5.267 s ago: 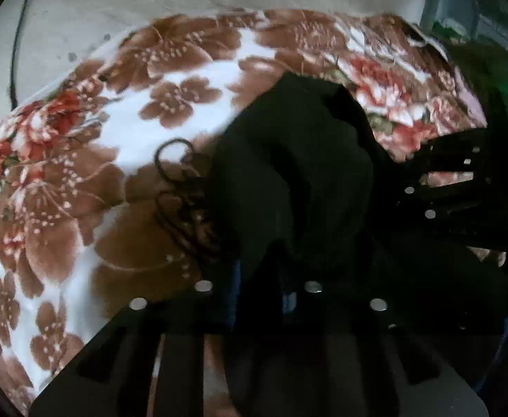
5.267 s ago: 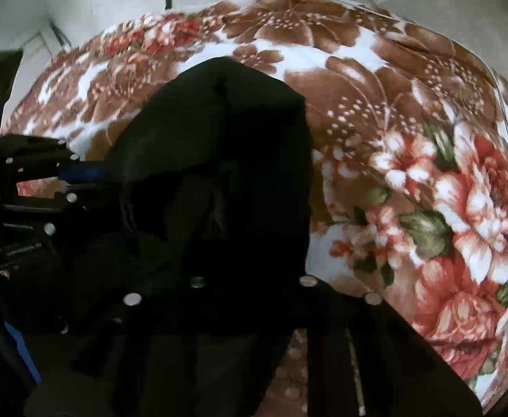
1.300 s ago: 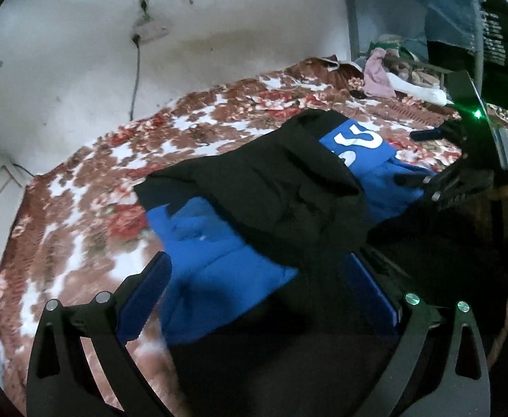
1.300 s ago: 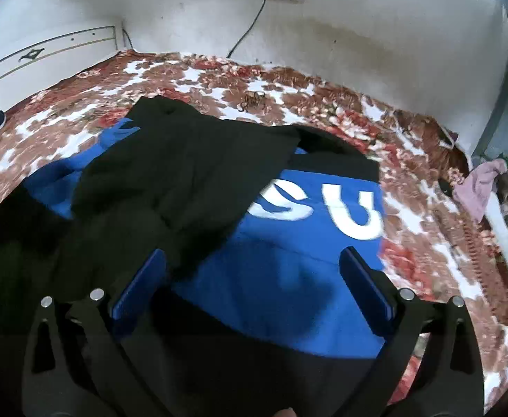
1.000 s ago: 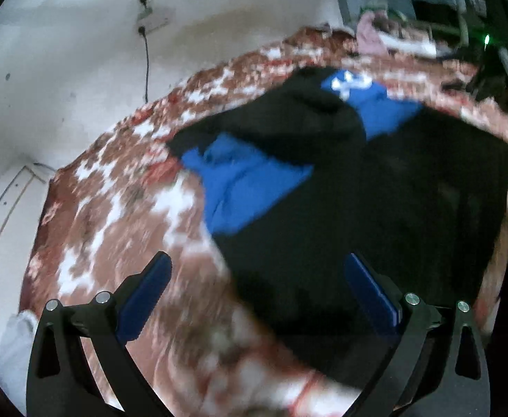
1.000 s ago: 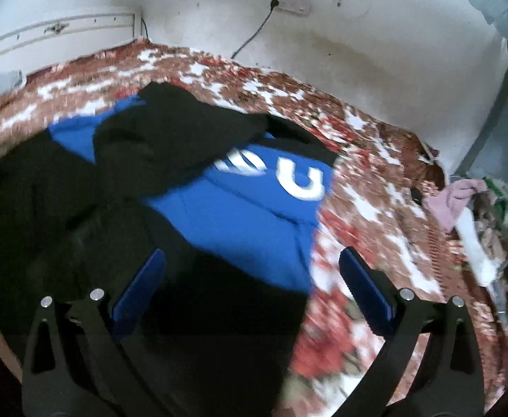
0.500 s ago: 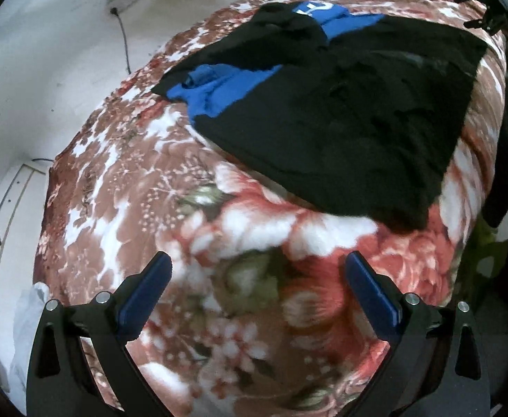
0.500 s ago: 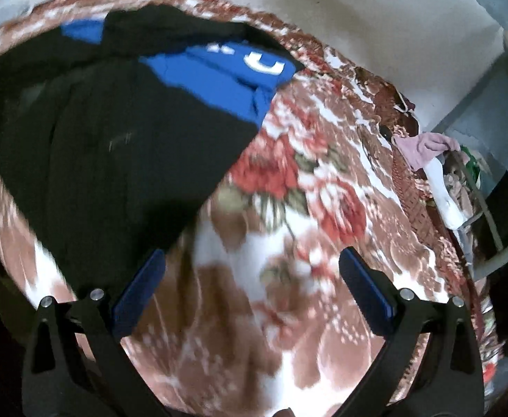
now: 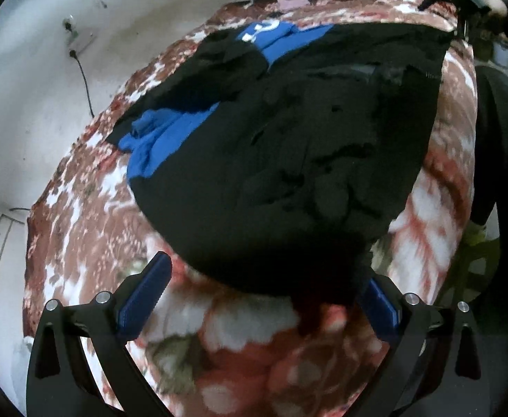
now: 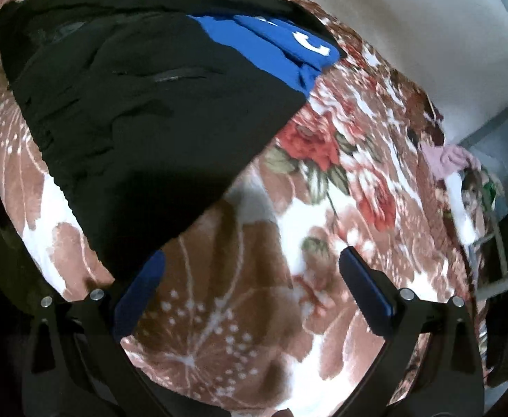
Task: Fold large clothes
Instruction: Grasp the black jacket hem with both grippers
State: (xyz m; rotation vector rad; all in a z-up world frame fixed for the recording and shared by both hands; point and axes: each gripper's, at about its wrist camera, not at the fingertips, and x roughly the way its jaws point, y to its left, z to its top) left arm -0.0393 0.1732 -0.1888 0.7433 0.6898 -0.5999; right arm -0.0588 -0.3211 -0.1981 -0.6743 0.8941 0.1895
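A large black and blue hooded garment (image 9: 288, 132) lies spread on the floral blanket (image 9: 90, 215), its black lower part toward me and the blue band with white letters (image 9: 264, 31) at the far end. It also shows in the right wrist view (image 10: 142, 97), upper left. My left gripper (image 9: 257, 295) is open and empty, just short of the garment's near hem corner. My right gripper (image 10: 250, 278) is open and empty over bare blanket (image 10: 288, 278), with the garment's other hem corner by its left finger (image 10: 139, 292).
The bed fills both views. A white wall with a socket and cable (image 9: 80, 59) stands behind it. A pile of pink and white clothes (image 10: 452, 163) lies at the bed's far side. The other gripper and hand (image 9: 469, 3) show at top right of the left wrist view.
Both grippers let go of the black cloth, opened and pulled back. The garment now lies spread flat. Over the last half second both grippers dropped closer to the garment's near hem.
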